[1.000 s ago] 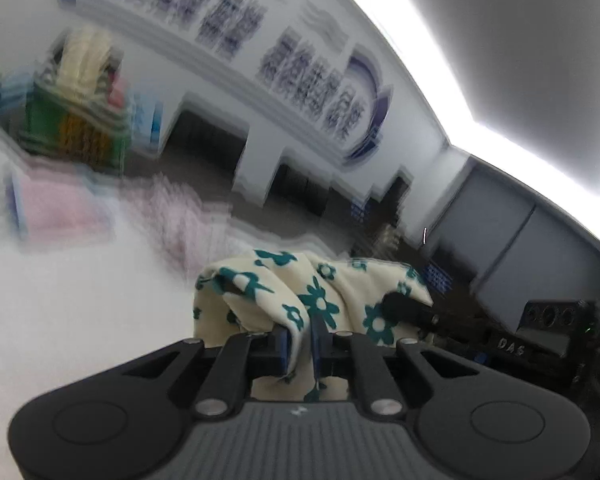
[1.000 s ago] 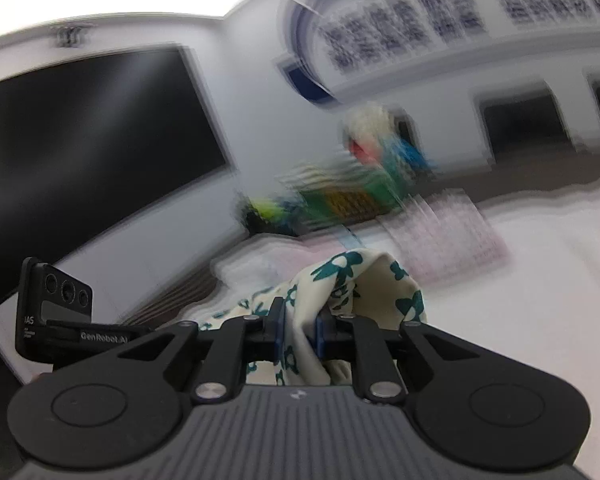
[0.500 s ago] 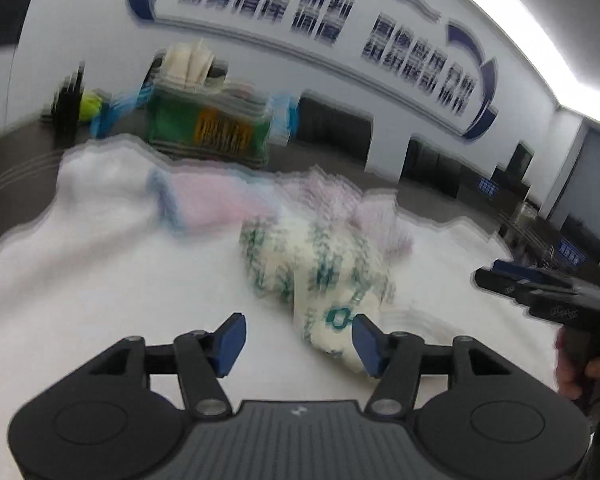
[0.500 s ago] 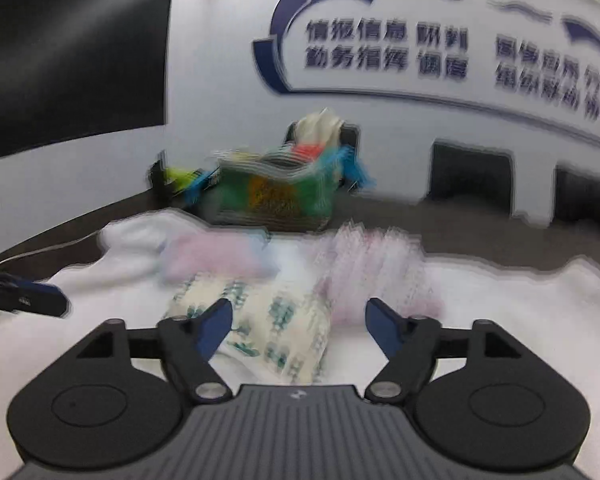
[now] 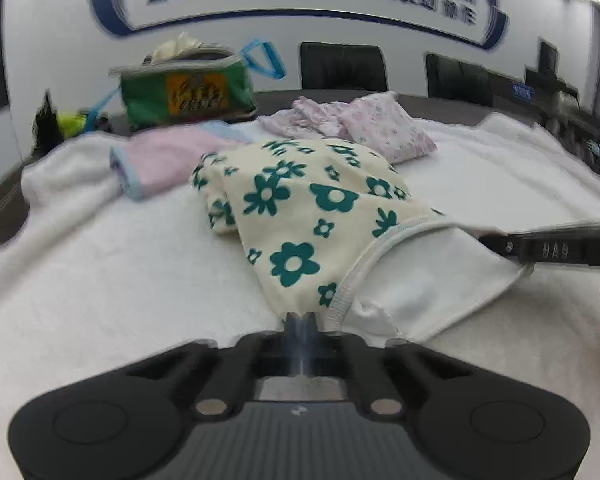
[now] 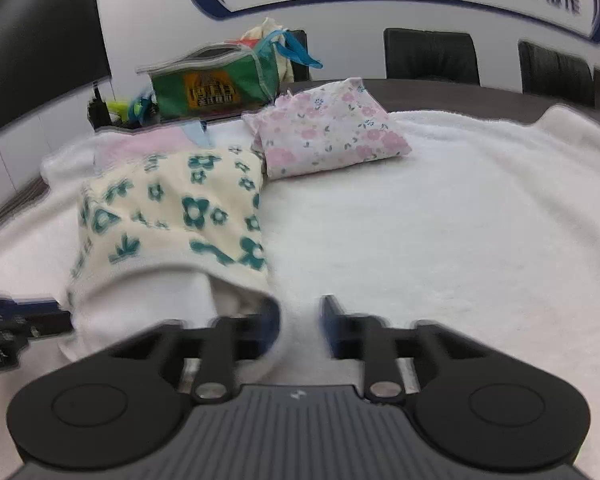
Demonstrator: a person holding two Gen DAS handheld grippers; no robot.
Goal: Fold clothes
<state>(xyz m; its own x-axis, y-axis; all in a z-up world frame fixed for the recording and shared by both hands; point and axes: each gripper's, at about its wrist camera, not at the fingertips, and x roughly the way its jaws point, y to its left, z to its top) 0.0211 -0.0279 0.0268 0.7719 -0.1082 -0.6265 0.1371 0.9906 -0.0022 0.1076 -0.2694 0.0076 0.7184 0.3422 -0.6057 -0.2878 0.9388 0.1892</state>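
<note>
A cream garment with teal flowers lies crumpled on a white fleece blanket that covers the table, its white inner lining turned out along the near edge. The left gripper has its fingers pressed together on the garment's near hem, pinching a bit of the flowered cloth just beside the ribbed trim. The right gripper sits low at the garment's other near corner with its blue-padded fingers spread apart; the left pad touches or overlaps the cloth's edge (the blur makes it hard to say which), and nothing is clamped between them. In the left wrist view, the right gripper shows as a dark bar at the right edge, next to the white lining.

Toward the far edge of the blanket lie a folded pink floral piece and a folded pink and blue piece, both just behind the flowered garment. A green bag with blue handles stands past the blanket's far left corner, stuffed with cloth. Black chairs line the wall with blue lettering.
</note>
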